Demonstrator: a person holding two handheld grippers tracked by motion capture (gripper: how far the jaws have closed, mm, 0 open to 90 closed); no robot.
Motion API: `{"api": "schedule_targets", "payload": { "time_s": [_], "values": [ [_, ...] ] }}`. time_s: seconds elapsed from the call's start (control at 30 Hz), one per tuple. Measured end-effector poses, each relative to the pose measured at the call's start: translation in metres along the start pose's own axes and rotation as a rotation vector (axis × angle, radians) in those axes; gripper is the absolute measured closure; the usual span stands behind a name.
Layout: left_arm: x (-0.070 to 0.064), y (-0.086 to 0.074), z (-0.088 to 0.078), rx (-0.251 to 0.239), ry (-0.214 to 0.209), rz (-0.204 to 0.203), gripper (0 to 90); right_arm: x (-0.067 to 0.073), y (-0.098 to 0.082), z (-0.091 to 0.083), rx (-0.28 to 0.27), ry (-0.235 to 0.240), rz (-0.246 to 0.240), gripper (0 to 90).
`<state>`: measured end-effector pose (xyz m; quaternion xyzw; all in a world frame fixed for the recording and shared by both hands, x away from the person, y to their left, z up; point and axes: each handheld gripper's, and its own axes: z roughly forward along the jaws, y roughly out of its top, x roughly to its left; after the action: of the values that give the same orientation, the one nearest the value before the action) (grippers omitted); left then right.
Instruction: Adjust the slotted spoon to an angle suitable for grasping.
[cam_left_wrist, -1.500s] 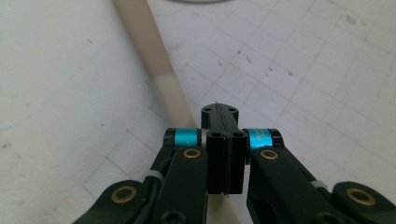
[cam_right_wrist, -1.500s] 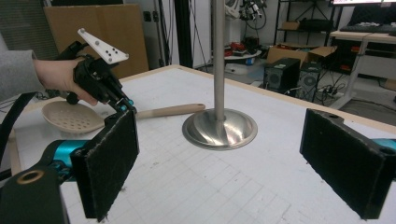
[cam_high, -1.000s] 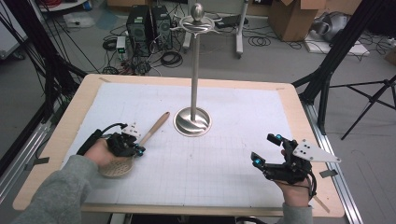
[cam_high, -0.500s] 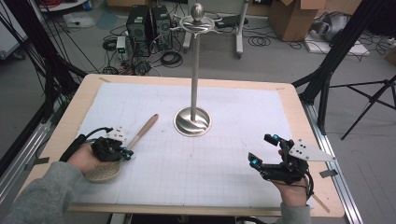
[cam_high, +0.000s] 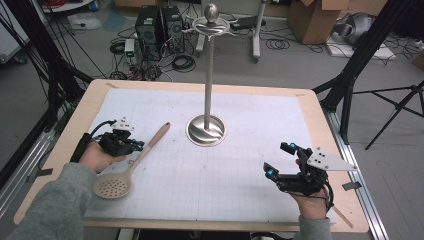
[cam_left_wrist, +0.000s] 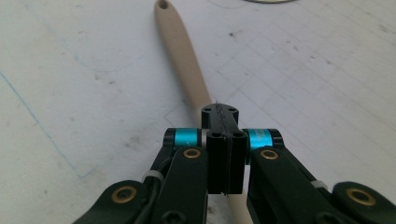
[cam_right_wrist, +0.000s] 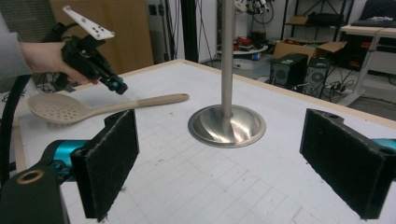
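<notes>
The slotted spoon (cam_high: 131, 167) lies flat on the white gridded sheet that covers the surface (cam_high: 240, 175), toward the person's left. Its round perforated bowl sits near the front edge, and its beige handle runs away from there at a slant, the tip with the hanging hole pointing toward the steel stand (cam_high: 206, 129).

The left gripper (cam_high: 136, 146) hangs just above the handle, about halfway along it. In the left gripper view its fingers (cam_left_wrist: 224, 154) are clenched flat against each other with nothing between them, and the handle (cam_left_wrist: 184, 70) passes underneath and runs on ahead. From the right gripper view the tip of that gripper (cam_right_wrist: 117, 87) stands a little clear of the spoon (cam_right_wrist: 93, 109), so I see no contact, though the gap is small.

The right gripper (cam_high: 281, 160) is well apart from all this, held over the front right part of the surface. Its fingers (cam_right_wrist: 109, 158) are released and spread wide, empty, with the stand's round base (cam_right_wrist: 227, 125) seen between them farther off.

The stand rises from the middle of the surface as a thin upright pole with a knob and a ring of hooks at the top.
</notes>
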<state>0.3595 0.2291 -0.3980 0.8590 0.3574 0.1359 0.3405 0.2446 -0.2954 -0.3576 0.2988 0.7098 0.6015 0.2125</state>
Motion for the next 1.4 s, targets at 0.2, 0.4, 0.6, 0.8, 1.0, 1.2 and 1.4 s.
{"api": "schedule_targets", "payload": {
  "time_s": [0.2,0.4,0.6,0.8,1.0,1.2,1.4],
  "values": [
    [0.009,0.005,0.018,0.027,0.031,-0.047,89.6,-0.002,0.001,-0.003,-0.009,-0.003,0.004,10.7],
    [0.015,0.003,0.031,0.060,0.048,-0.076,89.6,-0.004,0.000,-0.006,-0.020,-0.008,0.006,10.7],
    [0.015,0.006,0.042,0.080,0.034,-0.070,89.6,-0.005,0.001,-0.009,-0.025,-0.014,0.012,10.7],
    [0.012,0.015,0.051,0.085,0.008,-0.052,89.6,-0.006,0.001,-0.010,-0.028,-0.012,0.016,10.7],
    [0.004,0.019,0.055,0.089,-0.030,-0.004,89.6,-0.008,0.001,-0.011,-0.034,-0.013,0.016,10.7],
    [-0.002,0.019,0.055,0.096,-0.058,0.021,89.6,-0.007,0.001,-0.013,-0.037,-0.013,0.019,10.7],
    [-0.008,0.020,0.055,0.099,-0.088,0.046,89.6,-0.006,0.001,-0.011,-0.025,-0.012,0.022,10.7]
  ]
}}
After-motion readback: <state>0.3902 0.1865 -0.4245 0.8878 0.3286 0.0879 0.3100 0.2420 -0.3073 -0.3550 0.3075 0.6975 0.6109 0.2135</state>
